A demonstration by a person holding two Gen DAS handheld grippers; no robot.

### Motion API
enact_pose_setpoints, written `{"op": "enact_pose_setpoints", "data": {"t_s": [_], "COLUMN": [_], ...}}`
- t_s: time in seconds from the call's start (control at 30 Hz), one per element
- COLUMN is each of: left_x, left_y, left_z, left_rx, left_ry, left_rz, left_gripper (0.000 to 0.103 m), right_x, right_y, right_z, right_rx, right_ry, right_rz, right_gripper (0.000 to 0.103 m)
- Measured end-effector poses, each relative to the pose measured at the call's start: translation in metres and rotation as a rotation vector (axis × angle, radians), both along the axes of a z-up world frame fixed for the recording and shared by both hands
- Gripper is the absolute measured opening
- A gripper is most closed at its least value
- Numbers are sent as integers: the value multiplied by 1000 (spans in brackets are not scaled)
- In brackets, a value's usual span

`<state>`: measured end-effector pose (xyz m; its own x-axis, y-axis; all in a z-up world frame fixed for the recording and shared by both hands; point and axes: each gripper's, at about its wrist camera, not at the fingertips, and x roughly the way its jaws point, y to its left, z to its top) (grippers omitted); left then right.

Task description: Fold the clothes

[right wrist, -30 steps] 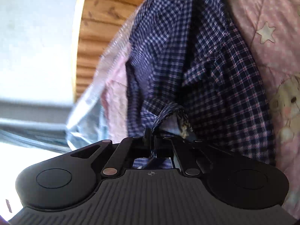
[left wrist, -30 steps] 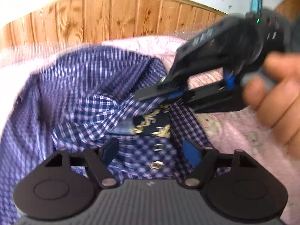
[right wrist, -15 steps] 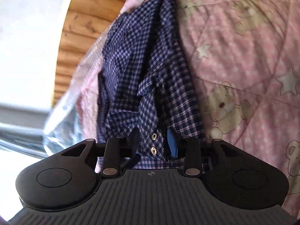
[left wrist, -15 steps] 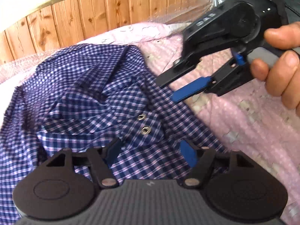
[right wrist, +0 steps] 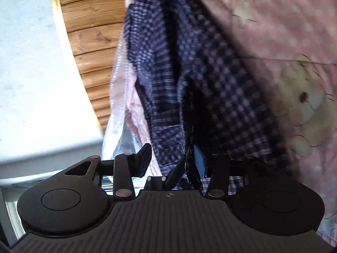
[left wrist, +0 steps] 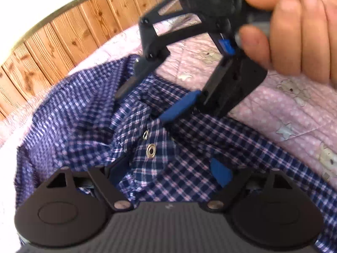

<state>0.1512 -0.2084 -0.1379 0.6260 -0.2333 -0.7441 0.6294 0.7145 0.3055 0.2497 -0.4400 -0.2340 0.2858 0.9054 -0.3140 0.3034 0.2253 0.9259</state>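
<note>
A blue and white checked shirt [left wrist: 80, 113] lies crumpled on a pink quilt [left wrist: 294, 113]; a flap with two metal snaps [left wrist: 150, 149] sits in the middle. My left gripper [left wrist: 168, 170] hovers low over that flap. Its jaws are opening, with cloth lying loose between them and not pinched. My right gripper [left wrist: 151, 99], held by a hand [left wrist: 294, 31], points down onto the shirt just behind the snaps. In the right wrist view the right gripper [right wrist: 171, 161] is opening too; a dark fold of the shirt [right wrist: 210, 80] lies by its blue pad [right wrist: 199, 160], not clamped.
A wooden plank headboard [left wrist: 63, 33] curves behind the bed, with a pale wall [right wrist: 31, 63] above it. Crinkled clear plastic [right wrist: 120, 139] lies along the quilt's edge by the headboard. The quilt carries bear and star prints [right wrist: 303, 109] right of the shirt.
The right gripper, shut on a shirt fold a second ago, has opened, let it go and sunk onto the shirt. The shirt dropped flat. The left gripper rolled, lowered and widened.
</note>
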Motion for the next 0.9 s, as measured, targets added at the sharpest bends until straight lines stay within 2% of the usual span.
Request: {"op": "enact_pose_setpoints", "data": {"t_s": [0.03,0.07,0.13,0.2,0.23,0.3,0.37,0.43,0.47,0.53,0.6,0.73,0.8,0.9], "left_x": [0,2,8,17,19,24,26,31,35,42,57,68,66,52], "left_y": [1,2,4,8,13,24,38,55,65,87,109,143,150,148], "left_z": [1,1,3,6,14,31,58,89,105,136,164,210,223,228], "left_rx": [4,12,17,-4,-31,-88,-156,-241,-296,-423,-566,-820,-895,-922], "left_ry": [-8,-17,-21,0,0,-5,-43,-83,-103,-138,-167,-269,-300,-314], "left_rz": [8,20,47,77,97,136,176,223,252,316,372,450,460,451], "left_gripper": [86,81,62,20,10,8,8,8,8,8,8,8,8,8], "right_x": [2,3,6,9,11,17,26,39,49,71,96,143,164,193], "right_y": [1,3,6,9,9,-2,-21,-40,-42,-38,-23,16,28,39], "right_z": [4,5,8,12,16,29,41,50,53,59,62,62,60,59], "right_rx": [6,18,33,25,18,7,0,-91,-182,-370,-552,-782,-846,-857], "right_ry": [-7,-7,-10,-21,-36,-112,-191,-241,-268,-329,-400,-514,-564,-580], "right_rz": [6,10,22,37,43,23,-53,-120,-112,-52,57,240,288,273], "right_gripper": [48,48,48,48,48,49,51,53,53,51,36,31,30,25]}}
